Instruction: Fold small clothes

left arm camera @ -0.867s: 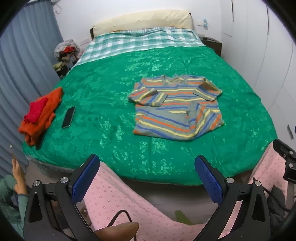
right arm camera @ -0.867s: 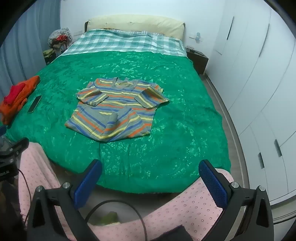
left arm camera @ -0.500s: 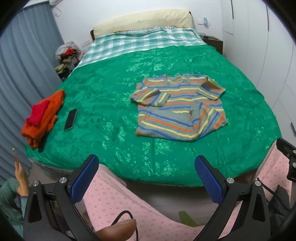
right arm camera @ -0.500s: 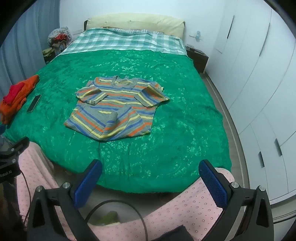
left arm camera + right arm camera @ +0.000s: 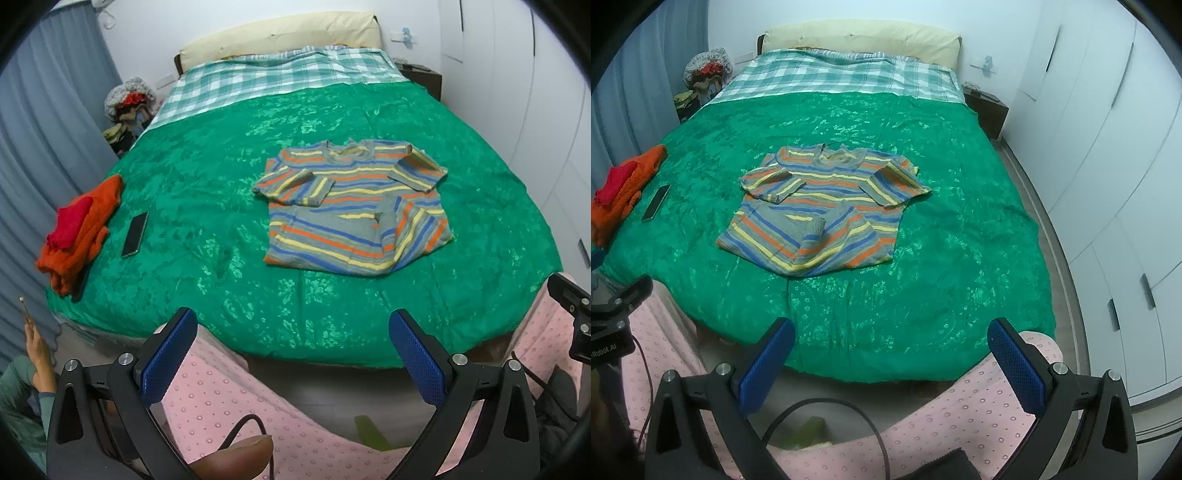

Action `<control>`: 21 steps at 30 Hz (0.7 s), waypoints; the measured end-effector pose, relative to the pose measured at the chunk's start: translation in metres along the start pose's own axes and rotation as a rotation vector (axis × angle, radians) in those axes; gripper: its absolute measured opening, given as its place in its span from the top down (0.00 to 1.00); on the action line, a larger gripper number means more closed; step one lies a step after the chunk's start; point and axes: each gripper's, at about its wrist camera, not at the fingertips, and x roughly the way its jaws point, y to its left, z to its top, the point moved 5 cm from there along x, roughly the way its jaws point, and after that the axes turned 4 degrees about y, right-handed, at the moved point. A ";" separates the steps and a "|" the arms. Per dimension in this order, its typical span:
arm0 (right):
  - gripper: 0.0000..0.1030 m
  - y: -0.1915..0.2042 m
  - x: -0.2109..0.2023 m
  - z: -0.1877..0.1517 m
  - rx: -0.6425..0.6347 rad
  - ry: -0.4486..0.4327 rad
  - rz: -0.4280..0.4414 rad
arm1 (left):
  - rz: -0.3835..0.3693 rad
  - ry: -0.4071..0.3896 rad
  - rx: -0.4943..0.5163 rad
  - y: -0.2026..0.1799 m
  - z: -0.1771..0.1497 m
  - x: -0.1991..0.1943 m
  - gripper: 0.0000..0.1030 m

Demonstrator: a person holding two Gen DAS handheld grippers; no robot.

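— What have you got in front of you?

— A striped shirt (image 5: 354, 206) lying flat near the middle of the bed (image 5: 229, 192), on the green cover. Both sleeves are folded in across the front, and one lower corner is turned over on itself.

— And your grippers?

— My left gripper (image 5: 291, 354) and my right gripper (image 5: 892, 363) both hang short of the bed's near edge, above pink dotted trouser legs (image 5: 229, 402). Jaws wide apart on each, nothing between them, well clear of the shirt.

— Anything else on the bed?

— An orange and red pile (image 5: 79, 232) at the left edge, with a phone (image 5: 135, 234) just beside it. Both are well apart from the shirt. A second person's hand (image 5: 35, 345) shows at the far left of my left view.
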 end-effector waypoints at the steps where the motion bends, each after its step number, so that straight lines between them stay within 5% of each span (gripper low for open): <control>1: 0.00 0.000 0.001 0.000 -0.001 0.001 0.000 | -0.001 0.000 0.000 0.002 0.000 -0.001 0.00; 21: 0.00 -0.003 0.014 0.004 -0.004 0.031 -0.007 | -0.032 0.053 -0.008 -0.004 0.004 0.016 0.00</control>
